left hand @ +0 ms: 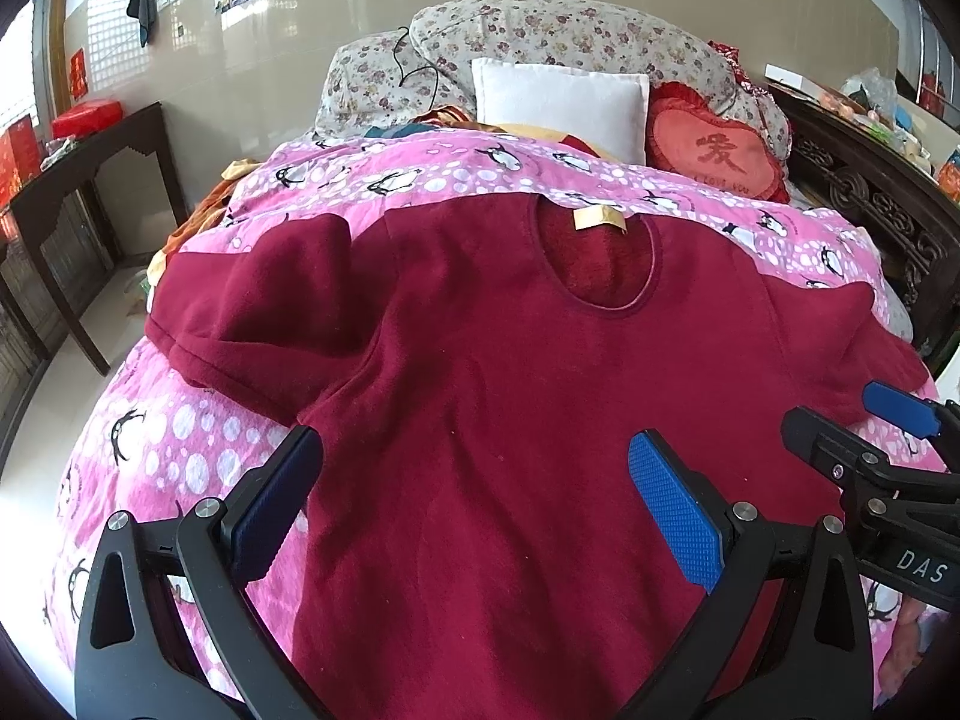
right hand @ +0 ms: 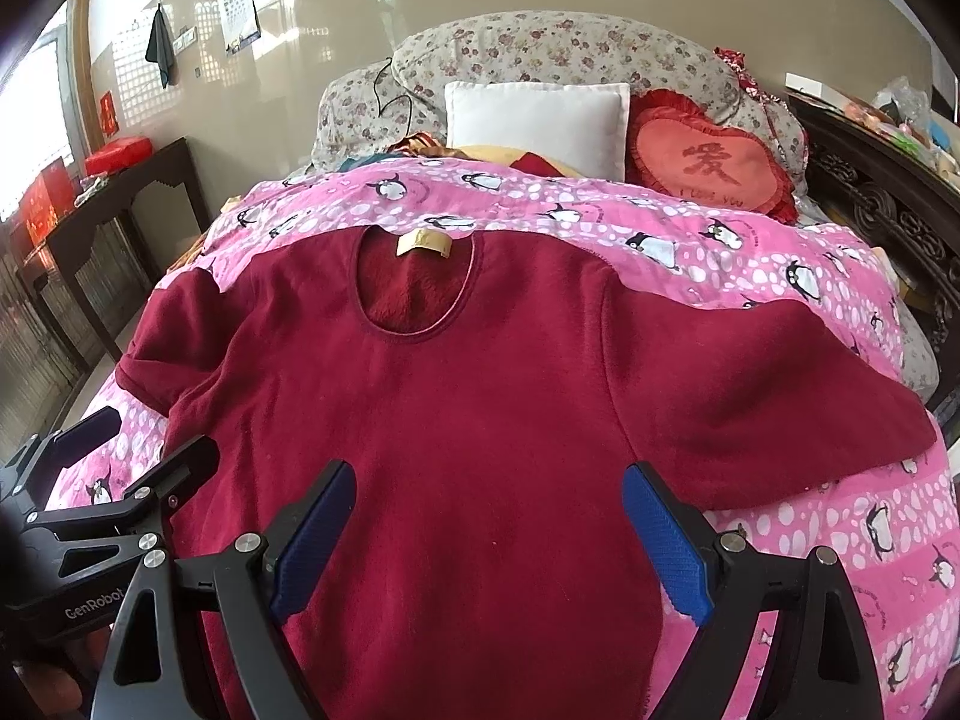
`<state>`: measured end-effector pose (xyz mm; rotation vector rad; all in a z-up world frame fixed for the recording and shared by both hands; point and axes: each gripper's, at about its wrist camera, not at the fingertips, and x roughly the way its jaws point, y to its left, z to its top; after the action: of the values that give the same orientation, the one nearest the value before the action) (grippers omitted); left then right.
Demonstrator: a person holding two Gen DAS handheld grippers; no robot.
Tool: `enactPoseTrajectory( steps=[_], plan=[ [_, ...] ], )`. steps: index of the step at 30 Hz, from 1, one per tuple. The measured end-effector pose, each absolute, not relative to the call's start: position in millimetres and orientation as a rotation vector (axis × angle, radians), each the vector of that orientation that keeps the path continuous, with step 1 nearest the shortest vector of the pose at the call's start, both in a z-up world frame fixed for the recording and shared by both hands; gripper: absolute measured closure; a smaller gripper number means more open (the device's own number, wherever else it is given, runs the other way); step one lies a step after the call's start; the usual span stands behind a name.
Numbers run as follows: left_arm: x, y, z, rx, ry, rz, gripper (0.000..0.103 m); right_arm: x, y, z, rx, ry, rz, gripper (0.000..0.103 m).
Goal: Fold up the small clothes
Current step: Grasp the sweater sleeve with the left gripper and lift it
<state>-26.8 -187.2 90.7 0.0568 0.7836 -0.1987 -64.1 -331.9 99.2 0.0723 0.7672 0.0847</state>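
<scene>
A dark red fleece top (left hand: 528, 396) (right hand: 456, 420) lies spread flat, neck hole away from me, on a pink penguin-print quilt (left hand: 168, 456) (right hand: 810, 276). A tan label (left hand: 600, 219) (right hand: 423, 242) shows inside the collar. Its left sleeve (left hand: 240, 312) is bunched and partly folded over; its right sleeve (right hand: 780, 396) lies stretched out. My left gripper (left hand: 480, 498) hovers open over the lower left body of the top, holding nothing. My right gripper (right hand: 486, 534) is open above the lower right body, also holding nothing. Each gripper appears at the edge of the other's view.
At the bed's head lie a white pillow (left hand: 558, 102), a red heart cushion (left hand: 714, 150) and a floral duvet (left hand: 570, 30). A dark side table (left hand: 90, 180) stands left of the bed. A carved dark wood headboard (left hand: 870, 198) with clutter runs along the right.
</scene>
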Motion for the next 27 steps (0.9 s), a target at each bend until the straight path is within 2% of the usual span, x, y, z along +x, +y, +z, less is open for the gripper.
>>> enactPoseTrajectory(
  steps=[10,14,17,22,27],
  plan=[
    [1,-135,93,-0.037,0.823,-0.166,0.001,-34,-304,100,0.034,0.764,0.136,0.014],
    [19,-83,94,-0.124,0.843,-0.11,0.001,-10,-278,89,0.037,0.779,0.226,0.014],
    [35,-37,92,-0.186,0.834,-0.025,0.001,6,-257,82,0.016,0.799,0.283,0.027],
    [78,45,66,-0.384,0.906,0.092,0.001,22,-226,81,-0.01,0.803,0.325,0.027],
    [115,93,37,-0.598,0.924,0.114,0.001,42,-190,91,-0.038,0.777,0.384,0.027]
  ],
)
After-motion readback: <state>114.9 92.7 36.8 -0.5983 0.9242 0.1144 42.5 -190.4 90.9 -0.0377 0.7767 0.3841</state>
